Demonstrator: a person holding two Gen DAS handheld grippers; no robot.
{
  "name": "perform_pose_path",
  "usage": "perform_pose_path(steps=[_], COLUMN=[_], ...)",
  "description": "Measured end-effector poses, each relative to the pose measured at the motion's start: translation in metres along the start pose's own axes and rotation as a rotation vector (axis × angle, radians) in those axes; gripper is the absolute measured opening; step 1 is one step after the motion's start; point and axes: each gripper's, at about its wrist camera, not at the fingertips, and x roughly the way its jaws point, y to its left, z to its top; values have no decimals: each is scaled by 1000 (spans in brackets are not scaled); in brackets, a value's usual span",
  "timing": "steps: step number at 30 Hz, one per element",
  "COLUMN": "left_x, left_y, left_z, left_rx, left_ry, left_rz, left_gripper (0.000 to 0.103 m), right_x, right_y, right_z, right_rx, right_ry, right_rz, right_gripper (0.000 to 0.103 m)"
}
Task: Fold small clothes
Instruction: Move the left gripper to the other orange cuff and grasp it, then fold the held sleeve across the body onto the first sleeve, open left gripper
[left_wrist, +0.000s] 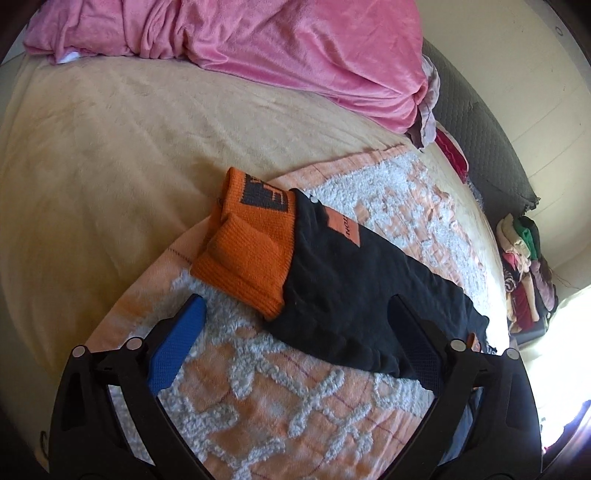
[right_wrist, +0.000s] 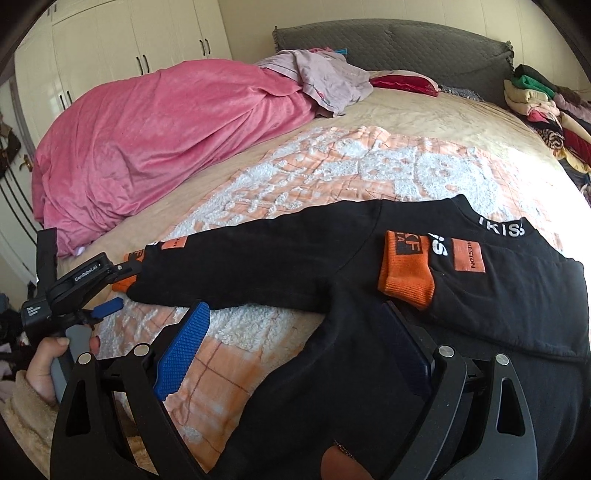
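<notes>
On the orange-and-white blanket (right_wrist: 332, 155) the black sweatshirt (right_wrist: 295, 258) lies flat, its unfolded sleeve running leftward; the left gripper (left_wrist: 295, 339), jaws open, hangs beside the orange cuff (left_wrist: 243, 273), while the right gripper (right_wrist: 299, 339), also open, straddles the body edge

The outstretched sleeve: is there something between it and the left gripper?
Nothing visible. The left gripper hangs open directly over the outstretched sleeve, near its orange cuff; only the patterned blanket lies beneath.
</notes>
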Motion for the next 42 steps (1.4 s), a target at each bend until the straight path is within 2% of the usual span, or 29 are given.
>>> perform_pose_path(steps=[2,5,6,8,10,11,12,14,21,29,35,42], left_x=[2,6,8,12,16,17,18,20,-1,-35,-41,-35], left_y=[-1,-5,-6,-7,-9,-10,-11,-13,-46,-132,-194,-258], left_z=[3,10,12,16,18,20,22,25,33,25,5,-28], left_rx=[2,17,23,25,29,31,34,32,111,308,408,508], left_ry=[-17,-32,-35,-30,-29,-32,-32,-35,-93,-140,-127,-74], left_rz=[12,38,45,48,56,54,56,47,-84,-216,-309,-397], left_gripper=[87,77,67,54,48,39,26,12,6,5,4,4], right_x=[-2,-6,-8,-11,-14,-15,-17,-19,-27,-39,-56,-73], right_y=[-6,-17,-22,-31,-39,-43,-47,-55,-75,-100,-124,-157], right_z=[-1,-3,-5,-7,-10,-11,-12,-15,-26,-35,-42,-53], right_rx=[18,52,64,92,124,138,150,176,227,291,345,420], right_ry=[-3,-12,-15,-19,-23,-24,-26,-29,-45,-66,-99,-127], right_rz=[-5,-17,-18,-22,-22,-21,-22,-25,-39,-52,-81,-121], right_gripper=[91,91,91,91,91,91,91,91,91,91,91,91])
